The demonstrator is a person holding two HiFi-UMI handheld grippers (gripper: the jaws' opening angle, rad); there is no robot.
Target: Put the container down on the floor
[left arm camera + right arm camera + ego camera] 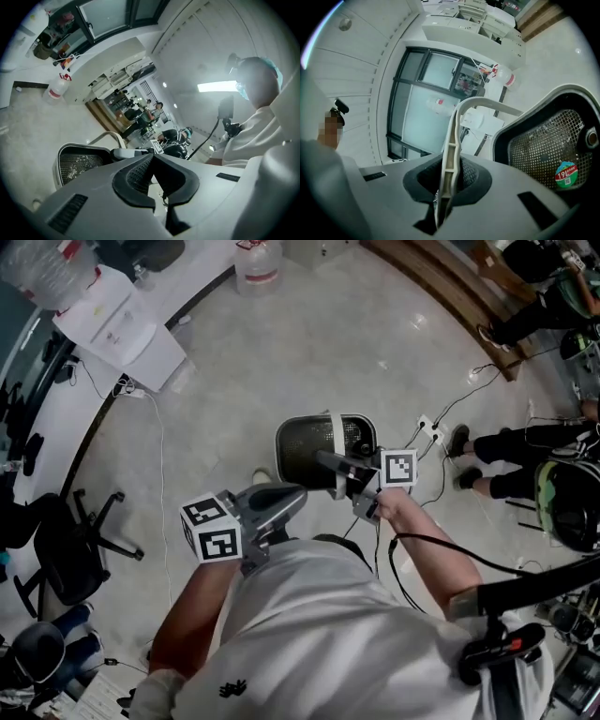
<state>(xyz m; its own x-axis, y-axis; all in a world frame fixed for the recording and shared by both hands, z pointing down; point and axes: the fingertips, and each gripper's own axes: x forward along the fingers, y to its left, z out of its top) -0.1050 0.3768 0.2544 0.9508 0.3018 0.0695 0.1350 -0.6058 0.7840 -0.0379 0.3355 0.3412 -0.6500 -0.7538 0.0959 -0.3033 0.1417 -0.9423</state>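
My left forearm bends in, and the left gripper (pixel 292 495) points at the container (pixel 292 435), jaws pinched together on nothing. My right hand (pixel 396 510) reaches forward; the right gripper (pixel 330 465) is clamped narrowly on the pale handle (pixel 452 136). One mesh container hangs there over the floor (pixel 234 381). There are two grippers.

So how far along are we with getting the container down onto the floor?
Done: the right gripper is shut on the white handle of the container, so it is picked up. In hand: the container hangs from that grip, apparently above the floor in front of the person. Left: lower it until it rests on the floor, then open the jaws. The left gripper is shut and empty.
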